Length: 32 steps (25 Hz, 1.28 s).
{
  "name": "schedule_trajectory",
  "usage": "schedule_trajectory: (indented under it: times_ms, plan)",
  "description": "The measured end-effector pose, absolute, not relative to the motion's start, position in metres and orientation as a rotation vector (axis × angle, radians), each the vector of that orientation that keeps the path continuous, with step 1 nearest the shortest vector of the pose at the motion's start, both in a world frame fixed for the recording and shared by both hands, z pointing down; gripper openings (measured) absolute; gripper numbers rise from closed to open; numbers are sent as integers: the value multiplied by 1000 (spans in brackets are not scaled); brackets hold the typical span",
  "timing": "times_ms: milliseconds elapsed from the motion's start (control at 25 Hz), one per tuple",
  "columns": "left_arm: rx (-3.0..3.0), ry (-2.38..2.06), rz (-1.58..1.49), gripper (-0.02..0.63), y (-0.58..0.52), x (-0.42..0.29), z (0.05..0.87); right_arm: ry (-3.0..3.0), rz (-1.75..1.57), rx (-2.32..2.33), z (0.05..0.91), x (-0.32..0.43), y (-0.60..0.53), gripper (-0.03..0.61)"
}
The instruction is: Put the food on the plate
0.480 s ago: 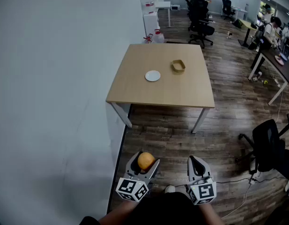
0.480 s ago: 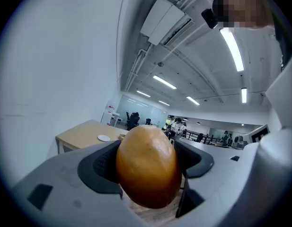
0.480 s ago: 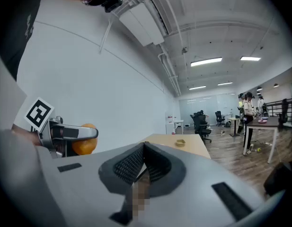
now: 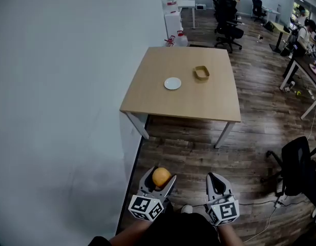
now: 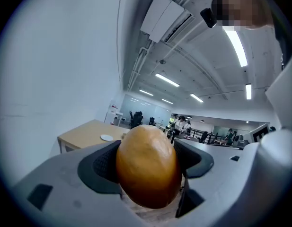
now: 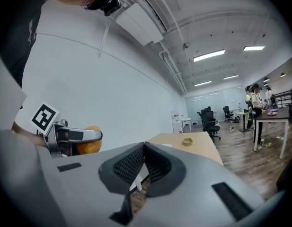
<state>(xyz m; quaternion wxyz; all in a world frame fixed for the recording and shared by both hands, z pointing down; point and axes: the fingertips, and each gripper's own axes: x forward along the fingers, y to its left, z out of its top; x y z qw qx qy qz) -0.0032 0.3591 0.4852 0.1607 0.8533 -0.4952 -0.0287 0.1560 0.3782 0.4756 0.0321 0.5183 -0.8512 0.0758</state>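
Observation:
My left gripper [image 4: 159, 180] is shut on an orange, egg-shaped piece of food [image 4: 161, 176], held low near my body over the wooden floor. In the left gripper view the food [image 5: 146, 165] fills the gap between both pads. My right gripper [image 4: 215, 181] hangs beside it, shut with nothing between its pads [image 6: 145, 163]. The right gripper view also catches the left gripper [image 6: 72, 137] with the food [image 6: 89, 146]. A small white plate [image 4: 172, 83] lies on the wooden table [image 4: 147, 96] well ahead of me.
A tan shallow container [image 4: 201, 73] sits on the table right of the plate. A white wall [image 4: 60, 86] runs along the left. Black office chairs [image 4: 297, 165] stand at right and behind the table. A cable [image 4: 260, 205] trails on the floor.
The view has shifted slightly, so the table and plate sit a little further right and lower in the frame. Both grippers keep their pose and the food stays held.

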Motion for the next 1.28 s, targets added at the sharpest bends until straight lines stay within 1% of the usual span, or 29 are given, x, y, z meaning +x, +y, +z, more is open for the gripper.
schedule_trajectory:
  times_ms: [200, 560, 680, 800, 1080, 1280]
  plan:
    - [2420, -1444, -80, 341, 329, -11, 490, -2620, 227, 1600, 470, 157, 352, 58]
    - [2416, -1426, -93, 341, 228, -46, 501, -2517, 294, 1658, 499, 139, 258, 58]
    - [2415, -1415, -82, 341, 180, -60, 504, -2497, 342, 1671, 506, 126, 209, 58]
    - [2406, -1387, -65, 341, 144, -73, 508, -2517, 385, 1705, 493, 109, 168, 58]
    - [2444, -1326, 1, 341, 65, -97, 504, -2500, 338, 1682, 477, 73, 85, 58]
    - [2468, -1266, 9, 341, 24, -108, 502, -2452, 308, 1694, 478, 56, 48, 58]
